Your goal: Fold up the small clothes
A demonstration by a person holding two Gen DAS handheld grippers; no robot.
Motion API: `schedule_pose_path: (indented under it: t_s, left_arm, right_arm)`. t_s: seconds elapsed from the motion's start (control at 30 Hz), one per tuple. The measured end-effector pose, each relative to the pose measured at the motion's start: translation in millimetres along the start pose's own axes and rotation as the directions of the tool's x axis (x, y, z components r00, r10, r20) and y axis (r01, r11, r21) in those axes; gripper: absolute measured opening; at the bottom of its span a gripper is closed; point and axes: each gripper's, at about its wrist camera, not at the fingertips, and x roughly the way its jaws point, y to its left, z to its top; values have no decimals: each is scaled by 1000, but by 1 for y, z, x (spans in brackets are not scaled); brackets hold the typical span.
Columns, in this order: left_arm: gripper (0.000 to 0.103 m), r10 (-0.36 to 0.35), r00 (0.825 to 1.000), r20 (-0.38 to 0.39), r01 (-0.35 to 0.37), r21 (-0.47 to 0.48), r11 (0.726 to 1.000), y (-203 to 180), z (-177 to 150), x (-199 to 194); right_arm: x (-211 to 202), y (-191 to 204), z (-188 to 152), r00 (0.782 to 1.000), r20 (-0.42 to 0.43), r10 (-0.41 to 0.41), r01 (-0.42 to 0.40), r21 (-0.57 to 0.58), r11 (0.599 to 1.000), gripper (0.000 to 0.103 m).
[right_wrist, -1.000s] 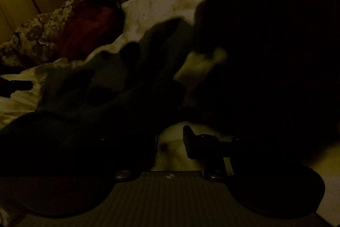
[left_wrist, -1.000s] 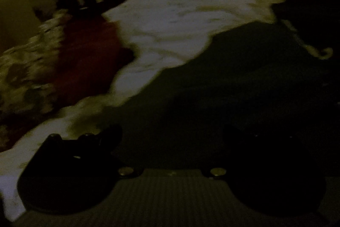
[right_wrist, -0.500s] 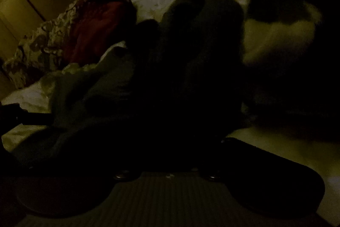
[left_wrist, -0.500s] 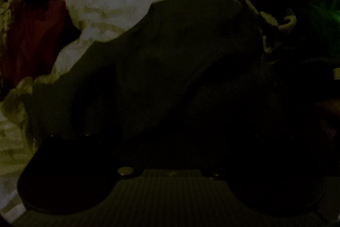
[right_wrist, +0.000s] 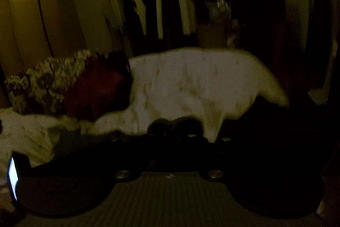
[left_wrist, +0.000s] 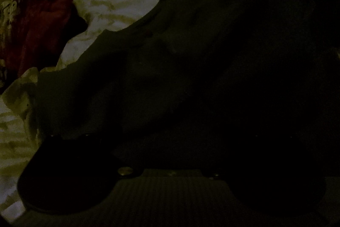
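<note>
Right hand-held gripper (right_wrist: 188,137): pressed together, high over the bed (right_wrist: 191,82); pinched cloth not confirmable. Left hand-held gripper (left_wrist: 170,142): state too dark to tell, low against the dark garment (left_wrist: 191,78) spread on the bed, probably to pin it for folding.

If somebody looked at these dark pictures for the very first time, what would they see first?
Probably the big white bedsheet, the brightest thing in the gloomy room, spread across the middle of the right wrist view. Next, the red pillow lying at its left end, in front of a flowery pillow. In the left wrist view a dark piece of clothing covers most of the picture, and a small glowing screen shines at the right view's left edge.
</note>
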Motion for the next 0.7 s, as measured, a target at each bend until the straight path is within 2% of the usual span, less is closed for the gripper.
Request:
schedule_pose_path:
  t_s: [0.13, 0.23, 0.33, 0.37, 0.4, 0.43, 0.5, 0.6, 0.63, 0.7]
  left_arm:
    - [103, 5, 1000, -17, -5, -10, 1000, 2, 2, 3]
    - [103, 4, 1000, 1, -4, 4, 1000, -2, 1, -1]
    - [103, -2, 1000, 11, 2, -4, 1000, -2, -1, -5]
    - [103, -4, 1000, 16, 4, -10, 1000, 0, -1, -6]
    - [103, -2, 1000, 20, 3, -17, 1000, 3, -2, -9]
    - [103, 2, 1000, 22, -1, -23, 1000, 5, -2, -11]
    - [103, 11, 1000, 21, -10, -32, 999, 10, -3, -13]
    - [103, 8, 1000, 20, -8, -45, 999, 17, -4, -12]
    - [103, 1, 1000, 16, 0, -50, 999, 18, -5, -11]
    - [103, -10, 1000, 8, 11, -55, 998, 16, -4, -9]
  right_arm:
    - [-18, 3, 39, 997, 82, -1, -1, 32, 1000, 12]
    - [-24, 6, 59, 993, 121, -7, 3, 33, 999, 12]
    - [-7, 23, 64, 995, 84, 45, -48, 29, 998, 18]
    - [5, 35, 60, 997, 51, 56, -55, -15, 998, 22]
    - [17, 48, 51, 998, 18, 58, -57, -82, 995, 31]
    - [32, 59, 41, 999, -24, 44, -47, -145, 988, 51]
    - [60, 66, 15, 996, -90, -6, -12, -202, 979, 75]
    - [65, 47, -19, 997, -69, -23, 9, -205, 979, 76]
    - [60, 39, -23, 998, -63, -31, 19, -181, 983, 80]
    - [37, 12, -35, 998, -40, -38, 36, -63, 997, 88]
